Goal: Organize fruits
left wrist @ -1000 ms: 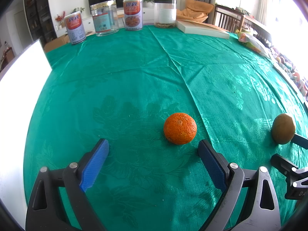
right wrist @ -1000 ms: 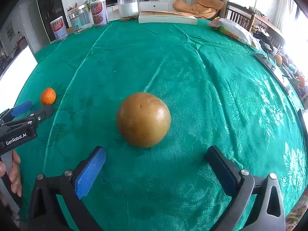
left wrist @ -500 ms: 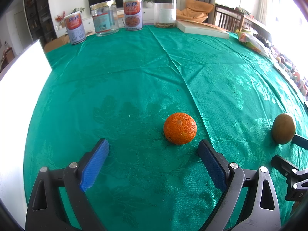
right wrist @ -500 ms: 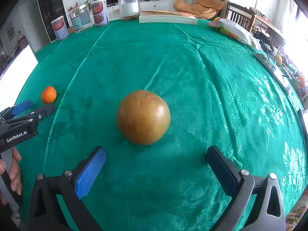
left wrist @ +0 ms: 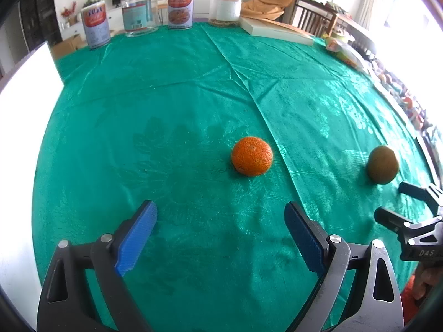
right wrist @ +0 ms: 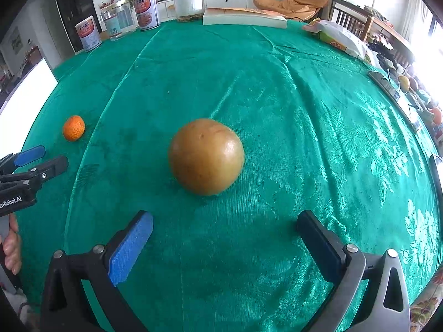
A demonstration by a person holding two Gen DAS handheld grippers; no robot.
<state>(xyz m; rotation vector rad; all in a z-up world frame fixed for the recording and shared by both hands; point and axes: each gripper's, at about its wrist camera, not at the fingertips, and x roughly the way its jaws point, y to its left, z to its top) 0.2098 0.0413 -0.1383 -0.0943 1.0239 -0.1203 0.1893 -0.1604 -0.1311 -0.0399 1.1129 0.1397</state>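
Observation:
A small orange tangerine [left wrist: 252, 160] lies on the green tablecloth [left wrist: 171, 116], a short way ahead of my left gripper [left wrist: 220, 210] and slightly right of its centre line. That gripper is open with nothing between its blue pads. To the right a round brown fruit [left wrist: 383, 165] rests on the cloth. In the right wrist view the same brown fruit [right wrist: 206, 157] lies straight ahead of my right gripper [right wrist: 224, 218], which is open and apart from it. The tangerine [right wrist: 73, 127] shows far left, beyond the left gripper [right wrist: 33, 160].
Two printed tins [left wrist: 95, 26] and two clear jars [left wrist: 225, 7] line the table's far edge, beside a flat white box [left wrist: 277, 29]. A white board [left wrist: 25, 88] stands at the left. A snack bag [right wrist: 340, 38] and clutter lie along the right edge. A hand [right wrist: 11, 249] holds the left gripper.
Both fruits sit a little higher in their views than before, so each gripper has drawn back or lifted slightly. Both stay open and neither fruit has moved on the cloth.

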